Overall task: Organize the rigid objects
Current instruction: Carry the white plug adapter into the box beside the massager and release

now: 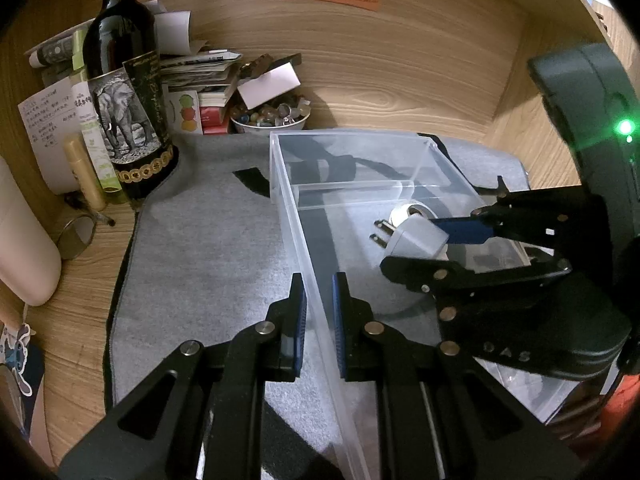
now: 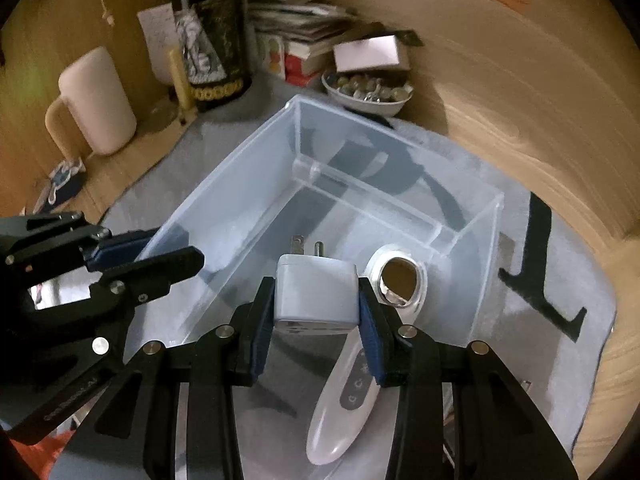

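A clear plastic bin (image 1: 280, 168) (image 2: 240, 200) stands on a grey mat. My left gripper (image 1: 319, 294) is shut on the bin's left wall, one finger on each side. It also shows in the right wrist view (image 2: 160, 256). My right gripper (image 2: 316, 292) is shut on a white plug adapter (image 2: 316, 292) (image 1: 416, 236) and holds it over the bin's inside, prongs pointing away. The right gripper also shows in the left wrist view (image 1: 440, 244). A white handheld device (image 2: 352, 392) with a round head lies on the bin's floor under the adapter.
A dark wine bottle (image 1: 124, 92) (image 2: 212, 36), a stack of books and papers (image 1: 200, 76), a bowl of small stones (image 1: 272, 118) (image 2: 368, 92) and a cream mug (image 2: 96, 100) stand at the back left. Wooden walls enclose the desk. Black straps (image 2: 536, 280) lie on the mat.
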{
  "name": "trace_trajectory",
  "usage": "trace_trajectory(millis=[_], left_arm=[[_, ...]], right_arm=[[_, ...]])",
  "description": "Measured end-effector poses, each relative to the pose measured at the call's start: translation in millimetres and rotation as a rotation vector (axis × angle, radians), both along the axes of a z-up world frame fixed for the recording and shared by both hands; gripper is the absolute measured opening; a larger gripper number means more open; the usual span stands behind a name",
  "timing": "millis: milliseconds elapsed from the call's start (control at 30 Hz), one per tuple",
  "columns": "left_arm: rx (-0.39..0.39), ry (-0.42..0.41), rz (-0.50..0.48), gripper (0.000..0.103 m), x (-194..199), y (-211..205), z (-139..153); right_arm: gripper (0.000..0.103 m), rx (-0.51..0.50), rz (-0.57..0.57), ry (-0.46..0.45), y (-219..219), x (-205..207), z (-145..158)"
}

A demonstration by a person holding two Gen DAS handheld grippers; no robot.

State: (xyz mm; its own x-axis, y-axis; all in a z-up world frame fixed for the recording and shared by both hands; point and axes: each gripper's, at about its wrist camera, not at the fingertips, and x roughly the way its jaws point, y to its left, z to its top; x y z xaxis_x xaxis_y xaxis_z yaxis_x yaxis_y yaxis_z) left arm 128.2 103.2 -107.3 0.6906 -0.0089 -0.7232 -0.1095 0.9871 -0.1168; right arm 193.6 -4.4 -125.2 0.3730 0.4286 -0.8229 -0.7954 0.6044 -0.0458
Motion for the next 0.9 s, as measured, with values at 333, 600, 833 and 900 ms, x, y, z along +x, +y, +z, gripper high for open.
trace_trajectory(millis=[333,600,833,900], left_arm=[[0.001,0.001,-0.001,0.012,0.0,-0.2,0.2],[0.001,0.001,0.0,0.012,0.0,-0.4,0.5],[0.003,0.001,-0.001,0.012,-0.7,-0.2,0.6],[0.002,0.001,-0.001,0.012,-0.7,-0.2,0.6]], right_arm=[[0.045,0.026,-0.018,-0.036,-6.8,-4.2,6.7],[0.06,0.149,-0.104,-0.139,-40.3,-12.0,43.9],[0.066,0.227,-0.241,-0.25,-92.7,-10.6,73.3],[0.066,0.23,-0.289,-0.267,-108.5,-7.2,75.8]])
